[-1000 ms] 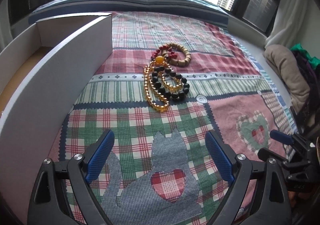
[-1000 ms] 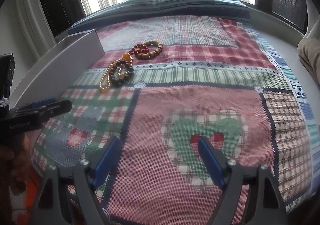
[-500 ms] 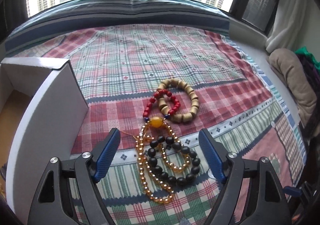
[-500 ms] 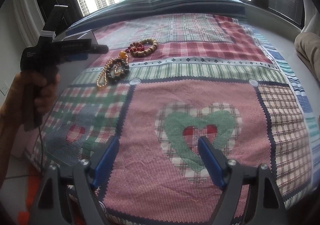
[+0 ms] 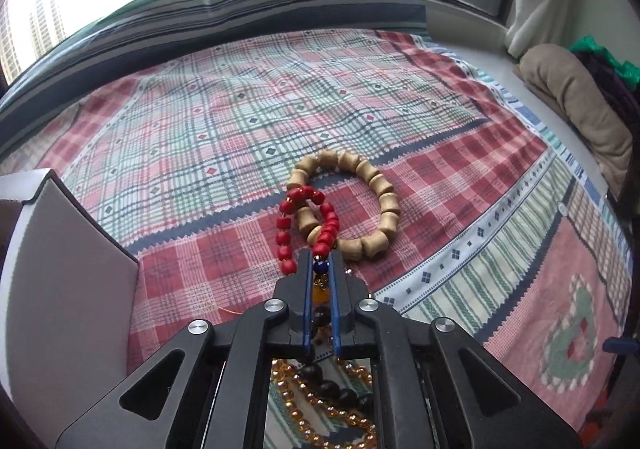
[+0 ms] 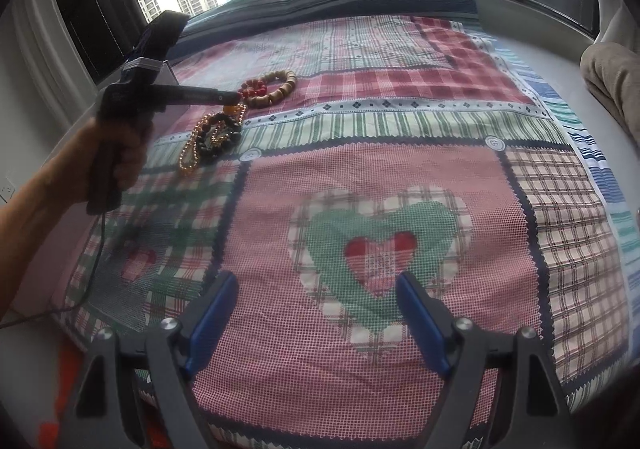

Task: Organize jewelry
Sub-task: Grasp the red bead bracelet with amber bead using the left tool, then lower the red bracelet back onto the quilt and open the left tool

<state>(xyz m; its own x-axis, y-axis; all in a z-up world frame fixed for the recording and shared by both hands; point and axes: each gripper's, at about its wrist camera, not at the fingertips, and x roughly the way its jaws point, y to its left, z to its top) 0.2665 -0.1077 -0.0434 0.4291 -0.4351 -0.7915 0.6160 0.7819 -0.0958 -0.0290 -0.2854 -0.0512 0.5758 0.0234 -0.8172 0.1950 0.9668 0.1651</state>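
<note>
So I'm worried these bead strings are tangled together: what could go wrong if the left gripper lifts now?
1. The left gripper has its jaws shut on the red bead bracelet, which lies looped over the wooden bead bracelet; lifting may drag that one along.
2. The grip sits near the amber bead, where the gold chain and black beads bunch, so they could snag.
3. The white box stands close; swinging beads may catch its wall.
</note>
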